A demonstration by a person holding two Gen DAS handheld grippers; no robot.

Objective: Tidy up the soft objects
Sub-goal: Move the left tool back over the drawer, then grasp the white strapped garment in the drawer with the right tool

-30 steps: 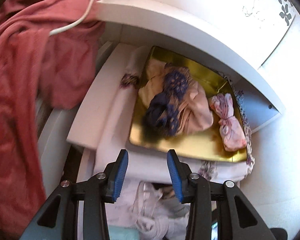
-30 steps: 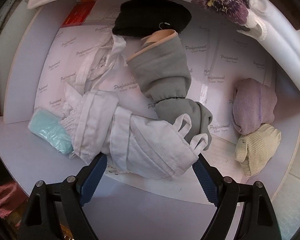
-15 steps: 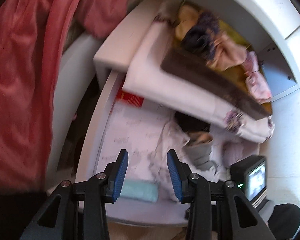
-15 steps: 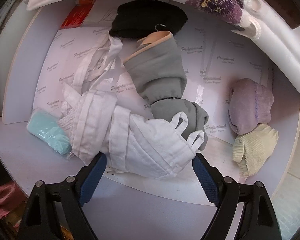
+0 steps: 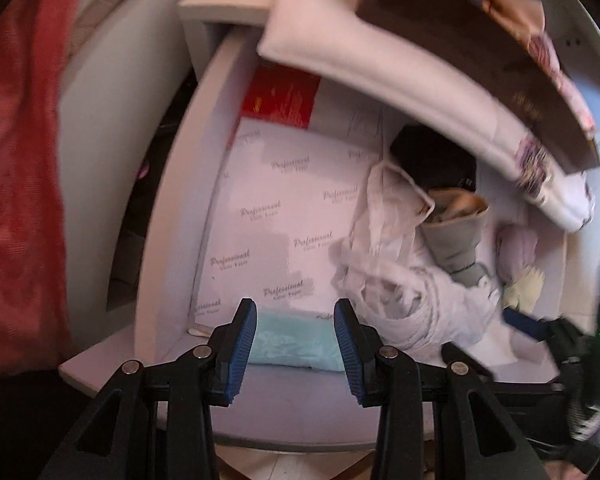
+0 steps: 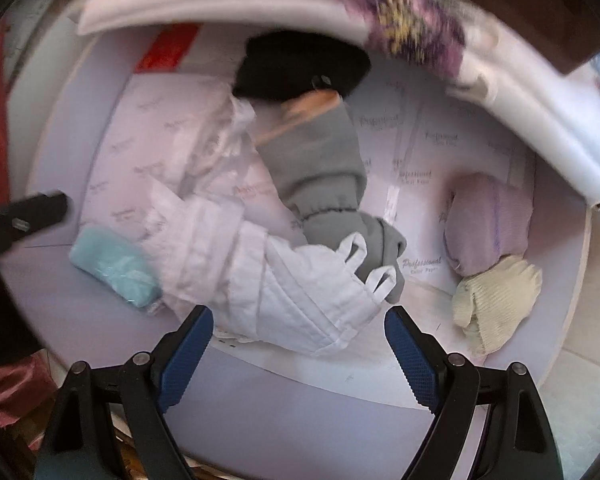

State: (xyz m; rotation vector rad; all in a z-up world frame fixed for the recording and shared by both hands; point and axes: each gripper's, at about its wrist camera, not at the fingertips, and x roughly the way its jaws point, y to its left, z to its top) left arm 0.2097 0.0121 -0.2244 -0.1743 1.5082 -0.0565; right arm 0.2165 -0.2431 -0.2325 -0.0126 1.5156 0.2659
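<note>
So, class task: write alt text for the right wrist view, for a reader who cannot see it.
The open right gripper points down over a folded white garment in a paper-lined drawer. A grey garment, black bundle, turquoise packet, lilac roll and cream roll lie around it.

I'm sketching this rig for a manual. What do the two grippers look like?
Both look alike. The left gripper and right gripper each have black angular plastic arms with silver round pivot screws. Each finger carries a blue, finely ribbed pad on its inner face. No cables or sleeves show. In the left view, the right gripper's body shows a small green light.
</note>
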